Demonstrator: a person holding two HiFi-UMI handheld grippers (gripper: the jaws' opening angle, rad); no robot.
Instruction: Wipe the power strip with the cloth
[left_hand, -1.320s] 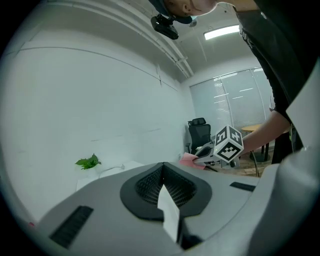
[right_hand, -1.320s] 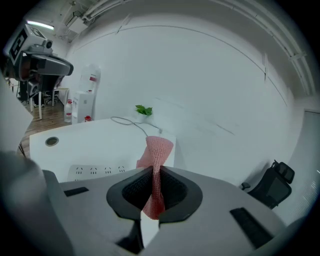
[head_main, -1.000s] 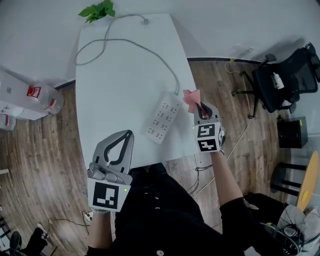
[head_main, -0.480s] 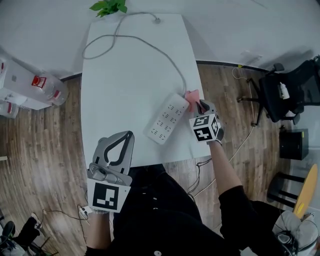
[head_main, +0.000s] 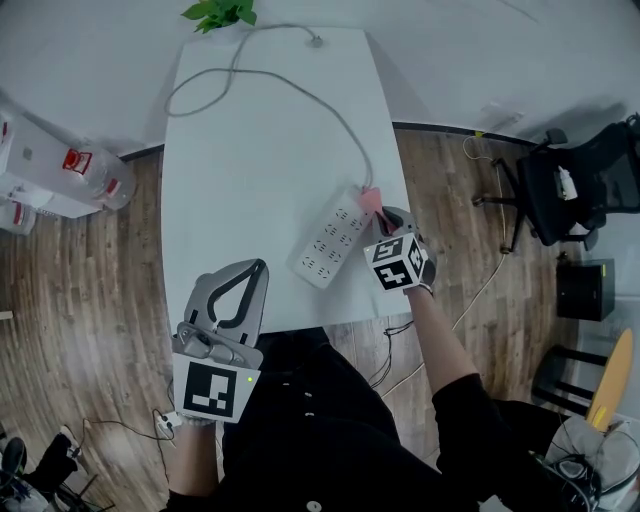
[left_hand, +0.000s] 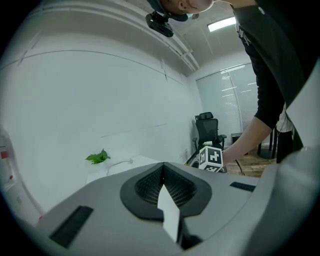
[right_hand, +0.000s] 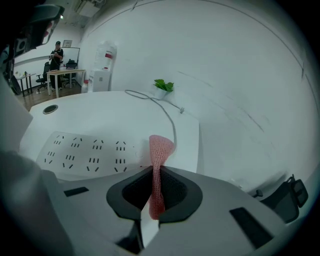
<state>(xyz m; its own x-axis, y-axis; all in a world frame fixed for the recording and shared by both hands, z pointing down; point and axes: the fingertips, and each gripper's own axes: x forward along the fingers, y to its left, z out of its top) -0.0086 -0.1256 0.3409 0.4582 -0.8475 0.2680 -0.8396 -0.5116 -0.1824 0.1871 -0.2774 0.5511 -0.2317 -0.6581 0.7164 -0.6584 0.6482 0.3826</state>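
Observation:
A white power strip (head_main: 330, 236) lies slantwise near the table's right edge, its grey cord (head_main: 300, 95) looping to the far end. In the right gripper view the power strip (right_hand: 90, 152) shows to the left of the jaws. My right gripper (head_main: 388, 217) is shut on a pink cloth (head_main: 371, 199), which touches the strip's far right end. The cloth (right_hand: 159, 165) stands pinched upright between the jaws. My left gripper (head_main: 248, 275) rests at the table's near edge, shut and empty, well left of the strip.
The white table (head_main: 250, 160) is narrow, with wooden floor on both sides. A green plant (head_main: 220, 13) sits at its far end. Water bottles (head_main: 95, 172) stand on the left floor, a black office chair (head_main: 580, 180) at the right. Cables trail on the floor.
My right gripper has carried the pink cloth leftward and down onto the strip's far right end. The left gripper has stayed put.

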